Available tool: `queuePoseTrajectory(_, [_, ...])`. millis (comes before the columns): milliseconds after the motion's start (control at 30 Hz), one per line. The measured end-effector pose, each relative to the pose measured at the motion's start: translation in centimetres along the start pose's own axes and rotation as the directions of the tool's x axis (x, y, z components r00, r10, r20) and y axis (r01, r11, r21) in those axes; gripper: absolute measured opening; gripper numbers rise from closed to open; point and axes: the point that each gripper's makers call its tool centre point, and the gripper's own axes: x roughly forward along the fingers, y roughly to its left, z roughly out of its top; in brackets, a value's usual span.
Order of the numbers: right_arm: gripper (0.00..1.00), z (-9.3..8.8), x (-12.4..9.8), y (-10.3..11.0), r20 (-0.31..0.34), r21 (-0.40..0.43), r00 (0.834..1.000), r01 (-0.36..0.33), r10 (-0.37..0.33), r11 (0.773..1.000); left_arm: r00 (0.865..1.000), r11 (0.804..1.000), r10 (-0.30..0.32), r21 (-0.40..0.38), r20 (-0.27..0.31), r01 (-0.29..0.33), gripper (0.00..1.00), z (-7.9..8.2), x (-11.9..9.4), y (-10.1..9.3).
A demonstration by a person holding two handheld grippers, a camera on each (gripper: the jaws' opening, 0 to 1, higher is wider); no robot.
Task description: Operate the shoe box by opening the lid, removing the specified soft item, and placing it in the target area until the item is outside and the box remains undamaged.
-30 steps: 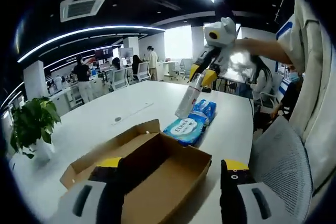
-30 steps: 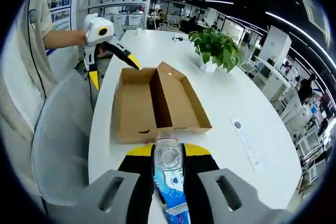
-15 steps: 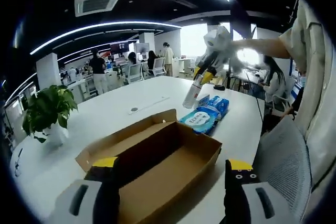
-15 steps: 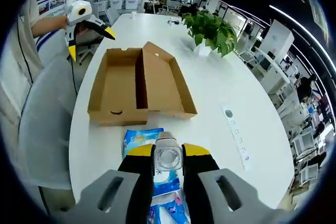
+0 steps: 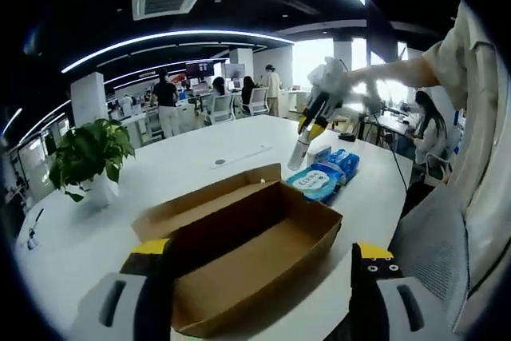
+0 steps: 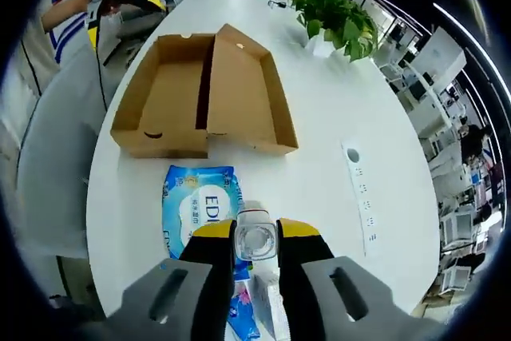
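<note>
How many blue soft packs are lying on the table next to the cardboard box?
2, as far as I can tell. The large blue wipes pack lies nearest the open shoe box. A smaller blue pack sits just beyond it, under the right gripper, which holds a clear bottle. More may be hidden.

The big white table (image 6: 335,117) had an open cardboard shoe box (image 6: 200,89) on it, a blue wipes pack (image 6: 200,205) lying just beside the box, a potted plant (image 6: 339,21) further off, and a built-in socket strip (image 6: 363,197) well apart.
</note>
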Motion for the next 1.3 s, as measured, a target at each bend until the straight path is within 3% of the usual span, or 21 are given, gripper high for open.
queuePoseTrajectory(200, [0.17, -0.8, 1.2, -0.5, -0.048, -0.007, 0.998, -0.027, 0.027, 1.0, 0.999, 0.999, 0.037, -0.032, 0.011, -0.037, 0.98, -0.4, -0.8, 0.2])
queuePoseTrajectory(867, [0.17, -2.5, 4.4, -1.1, -0.168, -0.051, 0.981, -0.11, 0.1, 0.993, 0.998, 0.997, 0.06, -0.054, -0.032, -0.062, 0.98, -2.4, -1.3, 0.5])
queuePoseTrajectory(1133, [0.18, -2.0, 4.8, -1.6, -0.167, -0.043, 0.978, -0.13, 0.122, 0.991, 0.997, 0.996, 0.06, -0.07, -0.049, -0.063, 0.98, -3.1, -1.1, 0.4])
queuePoseTrajectory(1300, [0.2, -2.5, 5.1, -2.4, -0.192, -0.056, 0.977, -0.11, 0.098, 0.992, 0.996, 0.994, 0.07, -0.079, -0.053, -0.074, 0.98, -3.2, -1.1, 0.8])
